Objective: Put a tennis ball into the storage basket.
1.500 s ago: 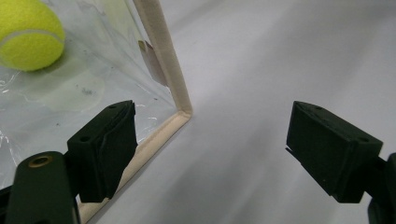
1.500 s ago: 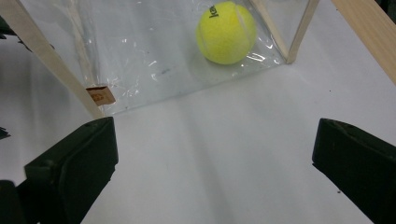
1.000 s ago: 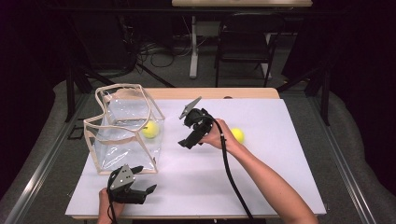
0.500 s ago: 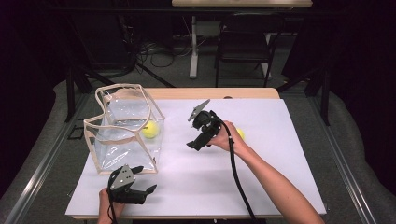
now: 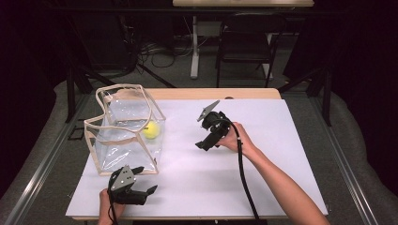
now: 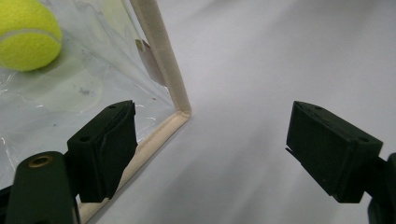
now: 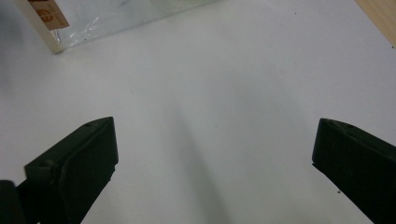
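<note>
Tennis ball (image 5: pixel 151 130) sits inside clear bag (image 5: pixel 124 129) on tabletop (image 5: pixel 281 154), left side. Left gripper (image 5: pixel 146 181) released, jaws wide at bag's near corner. Right gripper (image 5: pixel 202 145) released, empty, mid-tabletop, well apart from bag.

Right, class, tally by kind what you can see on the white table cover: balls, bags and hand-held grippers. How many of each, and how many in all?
Yellow-green tennis ball, inside the bag: 1
Clear plastic bag with cream trim: 1
Black two-jaw grippers, both open, left gripper and right gripper: 2
Total: 4
</note>
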The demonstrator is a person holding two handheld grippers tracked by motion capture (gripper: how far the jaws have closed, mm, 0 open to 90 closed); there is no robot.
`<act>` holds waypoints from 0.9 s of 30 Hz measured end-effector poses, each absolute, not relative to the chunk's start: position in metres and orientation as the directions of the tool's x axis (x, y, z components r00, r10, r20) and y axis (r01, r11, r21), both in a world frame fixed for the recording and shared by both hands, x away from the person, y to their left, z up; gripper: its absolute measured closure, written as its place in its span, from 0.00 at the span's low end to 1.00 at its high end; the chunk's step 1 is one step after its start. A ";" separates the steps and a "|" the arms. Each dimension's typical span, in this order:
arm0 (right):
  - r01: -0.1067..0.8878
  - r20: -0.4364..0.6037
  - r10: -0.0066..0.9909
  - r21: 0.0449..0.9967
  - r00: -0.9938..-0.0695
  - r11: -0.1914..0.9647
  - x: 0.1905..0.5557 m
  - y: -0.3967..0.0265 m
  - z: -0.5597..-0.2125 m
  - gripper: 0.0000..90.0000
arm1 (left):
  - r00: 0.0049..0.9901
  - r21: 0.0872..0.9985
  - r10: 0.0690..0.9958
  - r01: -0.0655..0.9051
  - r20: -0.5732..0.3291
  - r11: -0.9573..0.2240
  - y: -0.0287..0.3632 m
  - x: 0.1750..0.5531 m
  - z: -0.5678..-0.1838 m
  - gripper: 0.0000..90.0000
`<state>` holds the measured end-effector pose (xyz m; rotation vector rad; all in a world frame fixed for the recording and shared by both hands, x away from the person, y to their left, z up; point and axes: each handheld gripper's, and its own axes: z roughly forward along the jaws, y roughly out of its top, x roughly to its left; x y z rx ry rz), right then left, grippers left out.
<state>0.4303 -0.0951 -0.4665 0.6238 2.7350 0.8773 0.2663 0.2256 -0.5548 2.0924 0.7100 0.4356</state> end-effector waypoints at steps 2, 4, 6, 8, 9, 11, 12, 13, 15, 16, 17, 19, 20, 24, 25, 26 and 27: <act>0.335 -0.062 0.455 0.589 -0.888 0.735 0.431 -0.098 -0.467 0.00 | 0.776 0.821 0.629 0.328 0.048 -0.467 0.226 0.266 -0.555 0.18; 0.341 -0.063 0.459 0.584 -0.886 0.737 0.431 -0.100 -0.468 0.00 | 0.776 0.823 0.629 0.326 0.049 -0.466 0.226 0.266 -0.555 0.18; 0.346 -0.061 0.465 0.585 -0.883 0.733 0.431 -0.102 -0.470 0.00 | 0.777 0.822 0.628 0.325 0.050 -0.467 0.227 0.266 -0.554 0.18; 0.353 -0.059 0.474 0.588 -0.879 0.728 0.432 -0.106 -0.470 0.00 | 0.778 0.824 0.626 0.322 0.052 -0.467 0.227 0.266 -0.554 0.18; 0.353 -0.059 0.474 0.589 -0.878 0.727 0.433 -0.108 -0.470 0.00 | 0.778 0.823 0.626 0.321 0.053 -0.468 0.227 0.266 -0.554 0.18; 0.362 -0.059 0.485 0.590 -0.872 0.722 0.433 -0.110 -0.470 0.00 | 0.779 0.823 0.625 0.322 0.052 -0.468 0.227 0.266 -0.554 0.18; 0.361 -0.059 0.485 0.592 -0.872 0.721 0.434 -0.112 -0.469 0.00 | 0.779 0.823 0.625 0.321 0.051 -0.468 0.226 0.266 -0.554 0.18; 0.363 -0.060 0.489 0.593 -0.870 0.719 0.434 -0.114 -0.469 0.00 | 0.779 0.824 0.625 0.321 0.051 -0.468 0.226 0.266 -0.554 0.18; 0.370 -0.058 0.495 0.591 -0.867 0.717 0.436 -0.117 -0.469 0.00 | 0.778 0.824 0.626 0.321 0.051 -0.466 0.227 0.266 -0.554 0.18; 0.374 -0.056 0.498 0.590 -0.865 0.716 0.436 -0.118 -0.469 0.00 | 0.777 0.824 0.627 0.321 0.051 -0.466 0.227 0.266 -0.554 0.18; 0.379 -0.056 0.504 0.589 -0.862 0.714 0.437 -0.120 -0.470 0.00 | 0.777 0.825 0.628 0.322 0.050 -0.464 0.227 0.266 -0.554 0.18; 0.381 -0.057 0.506 0.588 -0.861 0.714 0.438 -0.122 -0.470 0.00 | 0.778 0.824 0.626 0.322 0.050 -0.467 0.227 0.266 -0.554 0.18; 0.385 -0.056 0.509 0.585 -0.859 0.714 0.439 -0.123 -0.471 0.00 | 0.778 0.824 0.626 0.323 0.049 -0.466 0.227 0.266 -0.554 0.18; 0.394 -0.055 0.518 0.582 -0.854 0.711 0.441 -0.129 -0.472 0.00 | 0.779 0.824 0.626 0.322 0.049 -0.466 0.226 0.266 -0.554 0.18; 0.400 -0.054 0.524 0.580 -0.850 0.709 0.442 -0.131 -0.473 0.00 | 0.778 0.825 0.626 0.321 0.051 -0.466 0.226 0.266 -0.554 0.18; 0.402 -0.055 0.526 0.579 -0.849 0.709 0.442 -0.132 -0.473 0.00 | 0.778 0.825 0.627 0.321 0.051 -0.465 0.225 0.266 -0.554 0.18; 0.407 -0.053 0.533 0.582 -0.845 0.704 0.443 -0.135 -0.473 0.00 | 0.779 0.825 0.625 0.319 0.052 -0.467 0.225 0.266 -0.554 0.18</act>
